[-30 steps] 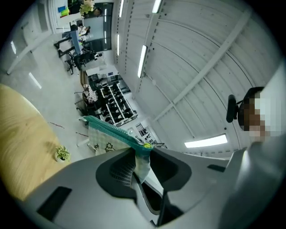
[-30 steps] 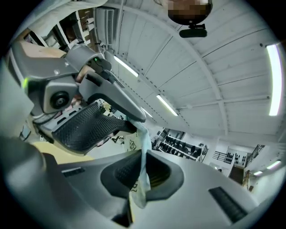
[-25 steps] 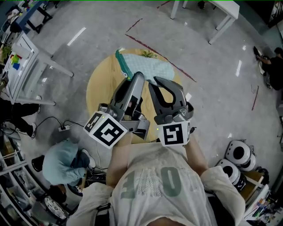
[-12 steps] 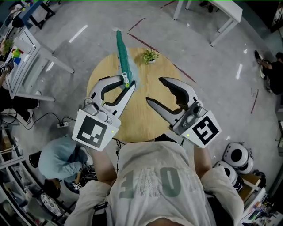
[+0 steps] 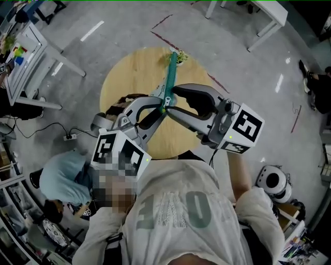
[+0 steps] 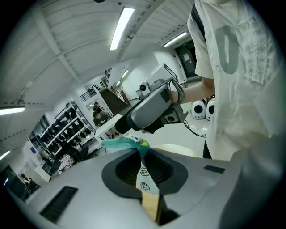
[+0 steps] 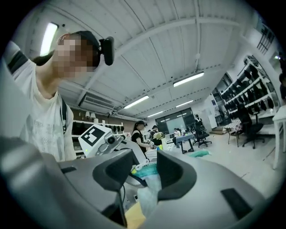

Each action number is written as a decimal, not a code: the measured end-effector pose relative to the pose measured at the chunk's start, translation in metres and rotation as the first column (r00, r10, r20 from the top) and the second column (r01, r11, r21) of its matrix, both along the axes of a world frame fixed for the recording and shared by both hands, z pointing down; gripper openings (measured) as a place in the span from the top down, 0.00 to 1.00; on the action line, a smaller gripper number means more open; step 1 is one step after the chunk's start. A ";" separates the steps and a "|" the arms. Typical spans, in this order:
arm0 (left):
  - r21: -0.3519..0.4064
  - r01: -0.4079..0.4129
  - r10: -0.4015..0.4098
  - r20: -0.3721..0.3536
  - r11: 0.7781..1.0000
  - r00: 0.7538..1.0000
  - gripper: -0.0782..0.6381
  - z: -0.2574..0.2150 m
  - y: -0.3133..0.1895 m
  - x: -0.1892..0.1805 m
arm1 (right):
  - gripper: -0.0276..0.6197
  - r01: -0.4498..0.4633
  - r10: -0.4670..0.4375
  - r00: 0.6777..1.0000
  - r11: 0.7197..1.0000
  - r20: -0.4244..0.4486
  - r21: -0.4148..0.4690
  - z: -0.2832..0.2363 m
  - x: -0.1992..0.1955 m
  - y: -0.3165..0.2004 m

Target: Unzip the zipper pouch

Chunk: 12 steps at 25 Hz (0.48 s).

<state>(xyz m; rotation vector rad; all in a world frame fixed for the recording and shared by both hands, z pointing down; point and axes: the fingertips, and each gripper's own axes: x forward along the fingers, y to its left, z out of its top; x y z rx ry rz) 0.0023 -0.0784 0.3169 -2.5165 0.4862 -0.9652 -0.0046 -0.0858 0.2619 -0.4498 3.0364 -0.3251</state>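
The zipper pouch [image 5: 170,77] hangs in the air above the round wooden table [image 5: 129,83], seen edge-on as a teal strip. My left gripper [image 5: 163,107] pinches its near end and its jaws are still closing; in the left gripper view [image 6: 144,154] printed fabric is clamped between the pads and the teal zipper edge [image 6: 123,143] sticks out beyond. My right gripper [image 5: 170,102] reaches in from the right, its jaws closing around the same end. In the right gripper view [image 7: 145,172] pale fabric and the teal zipper [image 7: 147,192] lie between the spread jaws, with a gap left.
A small potted plant [image 5: 179,56] stands at the table's far edge behind the pouch. White tables [image 5: 258,15] stand at the far right, and a shelf unit [image 5: 26,67] at the left. A person [image 5: 62,181] crouches on the floor at the lower left.
The pouch left the table and swung from the left side to the middle. My right gripper opened and came in against the left gripper, jaws round the pouch's near end.
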 end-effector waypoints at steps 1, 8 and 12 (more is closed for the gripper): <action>-0.002 -0.003 0.003 0.010 1.000 1.000 0.82 0.001 0.002 0.001 | 0.69 0.006 -0.006 1.000 1.000 0.013 -0.020 0.001 -0.001 0.000; -0.015 -0.013 0.013 0.032 1.000 0.999 0.82 0.009 0.009 0.005 | 0.77 0.051 -0.048 0.998 0.995 0.027 -0.091 0.009 -0.003 0.005; -0.019 0.005 -0.004 0.031 1.000 1.000 0.82 0.011 0.009 0.003 | 0.83 0.094 -0.086 0.994 0.988 0.069 -0.121 0.006 -0.004 0.013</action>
